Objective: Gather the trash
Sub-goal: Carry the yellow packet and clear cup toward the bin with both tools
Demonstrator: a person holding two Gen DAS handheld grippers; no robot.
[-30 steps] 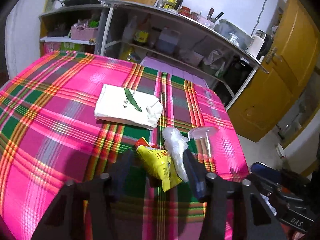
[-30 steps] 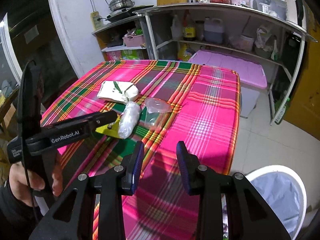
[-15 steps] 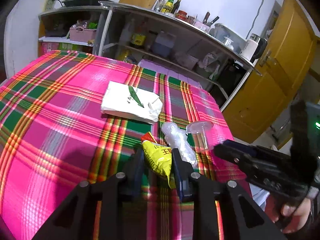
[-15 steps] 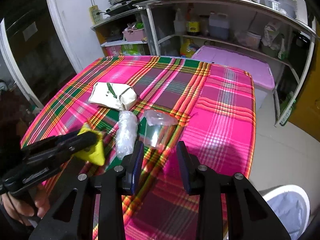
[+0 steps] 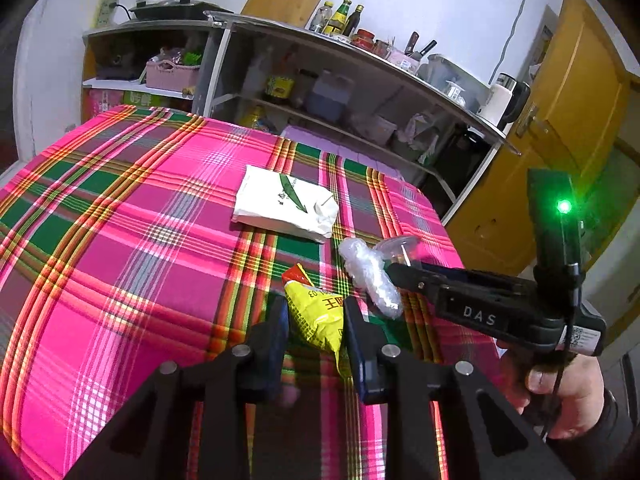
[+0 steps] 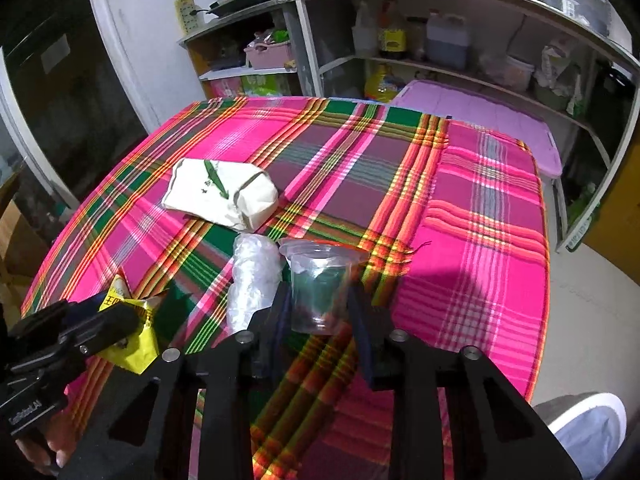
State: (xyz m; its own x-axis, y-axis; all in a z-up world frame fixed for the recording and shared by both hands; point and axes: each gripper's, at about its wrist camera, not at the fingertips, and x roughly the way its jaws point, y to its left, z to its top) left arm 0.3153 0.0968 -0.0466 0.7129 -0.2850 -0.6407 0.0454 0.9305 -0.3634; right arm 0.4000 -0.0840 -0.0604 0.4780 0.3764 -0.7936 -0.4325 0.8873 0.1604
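A yellow snack wrapper (image 5: 316, 312) is pinched in my left gripper (image 5: 316, 322), which is shut on it just above the plaid tablecloth (image 5: 120, 240). In the right wrist view the same wrapper (image 6: 134, 346) hangs from the left gripper (image 6: 116, 322). A clear plastic cup (image 6: 320, 284) stands between the fingers of my right gripper (image 6: 320, 320). Its jaws are closing and the pads meet the cup's sides. A crumpled clear plastic bag (image 6: 254, 276) lies just left of the cup. Farther back lies a white paper bag (image 6: 220, 194).
A white bin with a pale liner (image 6: 584, 424) stands on the floor off the table's near right corner. Metal shelves (image 6: 440, 64) crowded with bottles and tubs run behind the table. A person's hand (image 5: 560, 392) holds the right gripper's handle.
My left gripper closed on the yellow wrapper and raised it slightly. The right gripper moved forward and down to the clear cup, and its jaws narrowed around it.
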